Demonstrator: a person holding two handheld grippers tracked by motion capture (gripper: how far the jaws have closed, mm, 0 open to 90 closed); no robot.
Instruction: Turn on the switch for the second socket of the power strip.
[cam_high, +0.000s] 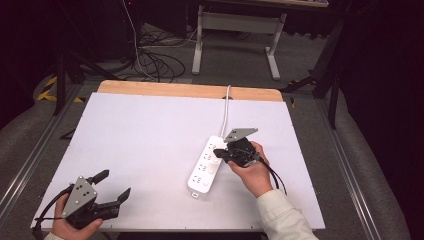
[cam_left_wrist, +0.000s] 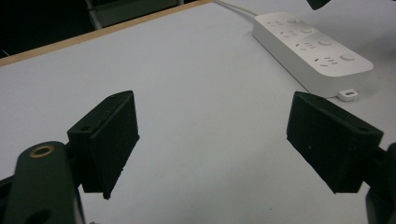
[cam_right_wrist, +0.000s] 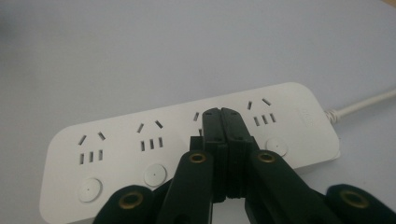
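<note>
A white power strip lies on the white table top, right of centre, and its white cord runs off over the far edge. It has several sockets, each with a round button. My right gripper is shut with nothing between its jaws, and its tips are over the strip at the third socket from its free end. Whether the tips touch the strip I cannot tell. My left gripper stands open and empty near the front left corner, far from the strip.
A bare wooden strip edges the table's far side. Metal rails run along both sides. Beyond the table, cables lie on the floor next to a white desk frame.
</note>
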